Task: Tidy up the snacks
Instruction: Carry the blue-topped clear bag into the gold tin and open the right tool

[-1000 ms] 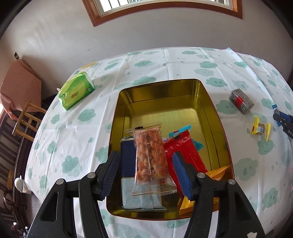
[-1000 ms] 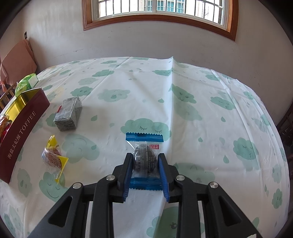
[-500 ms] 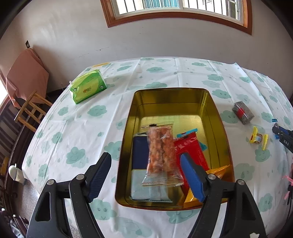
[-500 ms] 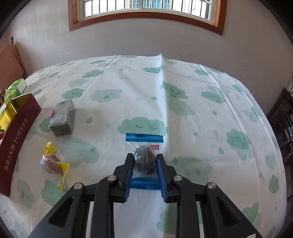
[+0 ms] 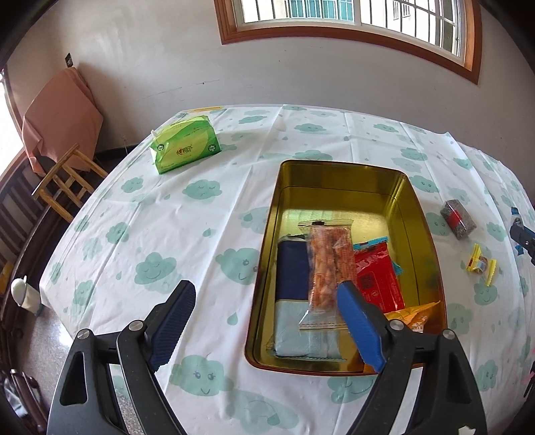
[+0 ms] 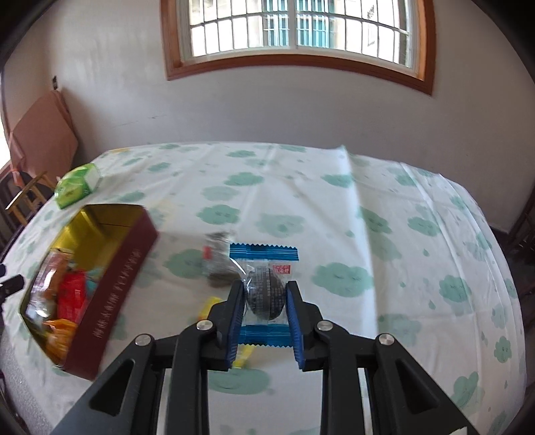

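Blue-wrapped snack (image 6: 265, 294) clamped between right fingers (image 6: 236, 321); left fingers (image 5: 174, 321) opening, empty.

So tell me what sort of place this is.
Most likely a room in a home: a table with a cloud-print tablecloth, a wooden chair by the wall, a barred window, and a tissue pack beside a snack tin.

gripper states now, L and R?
Left gripper: jaws opening, nothing held, above the tin.
Right gripper: shut on the blue-ended snack packet.
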The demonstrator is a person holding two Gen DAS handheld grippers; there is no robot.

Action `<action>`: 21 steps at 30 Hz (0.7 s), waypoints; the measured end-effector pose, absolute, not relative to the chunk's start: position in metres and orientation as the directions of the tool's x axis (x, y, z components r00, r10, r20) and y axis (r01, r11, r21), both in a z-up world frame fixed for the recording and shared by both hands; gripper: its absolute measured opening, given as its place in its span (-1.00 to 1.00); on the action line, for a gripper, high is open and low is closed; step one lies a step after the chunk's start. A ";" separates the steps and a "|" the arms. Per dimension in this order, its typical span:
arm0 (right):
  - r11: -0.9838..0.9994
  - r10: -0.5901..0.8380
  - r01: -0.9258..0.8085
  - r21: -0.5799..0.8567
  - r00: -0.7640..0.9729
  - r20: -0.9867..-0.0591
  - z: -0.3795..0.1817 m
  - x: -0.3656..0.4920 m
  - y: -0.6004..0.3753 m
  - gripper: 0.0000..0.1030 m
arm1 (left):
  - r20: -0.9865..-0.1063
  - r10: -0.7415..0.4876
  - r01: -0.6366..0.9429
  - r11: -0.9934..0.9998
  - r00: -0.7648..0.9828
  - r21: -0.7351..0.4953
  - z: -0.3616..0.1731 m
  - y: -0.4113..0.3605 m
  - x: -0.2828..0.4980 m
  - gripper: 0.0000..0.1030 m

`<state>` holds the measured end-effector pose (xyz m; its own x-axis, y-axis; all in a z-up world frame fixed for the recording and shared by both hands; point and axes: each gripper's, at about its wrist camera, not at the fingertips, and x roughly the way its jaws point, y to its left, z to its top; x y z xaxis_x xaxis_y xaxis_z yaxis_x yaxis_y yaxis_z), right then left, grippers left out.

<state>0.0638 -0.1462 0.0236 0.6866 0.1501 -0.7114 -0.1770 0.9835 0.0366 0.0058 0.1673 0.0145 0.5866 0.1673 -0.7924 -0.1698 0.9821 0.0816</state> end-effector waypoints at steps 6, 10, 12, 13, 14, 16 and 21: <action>0.955 0.253 -0.286 0.074 0.663 -0.705 0.038 0.054 -0.094 -0.51 | -0.790 0.173 -0.211 0.976 0.588 0.056 0.017 0.185 0.001 0.64; 0.929 0.320 -0.354 0.105 0.632 -0.706 0.042 0.047 -0.060 -0.51 | -0.790 0.188 -0.242 0.969 0.583 0.051 0.017 0.199 -0.003 0.65; 0.917 0.348 -0.380 0.120 0.615 -0.708 0.042 0.045 -0.045 -0.51 | -0.790 0.197 -0.256 0.965 0.581 0.052 0.017 0.206 -0.005 0.65; 0.911 0.358 -0.395 0.121 0.608 -0.709 0.041 0.044 -0.037 -0.51 | -0.790 0.200 -0.263 0.964 0.580 0.052 0.017 0.209 -0.006 0.65; 0.906 0.364 -0.405 0.121 0.603 -0.710 0.040 0.043 -0.030 -0.51 | -0.791 0.203 -0.269 0.962 0.577 0.051 0.016 0.212 -0.007 0.65; 0.894 0.384 -0.429 0.131 0.580 -0.719 0.036 0.042 -0.014 -0.51 | -0.794 0.208 -0.280 0.959 0.571 0.050 0.014 0.218 -0.008 0.66; 0.871 0.401 -0.474 0.127 0.538 -0.741 0.024 0.040 0.019 -0.51 | -0.805 0.211 -0.290 0.956 0.554 0.050 0.009 0.224 -0.011 0.66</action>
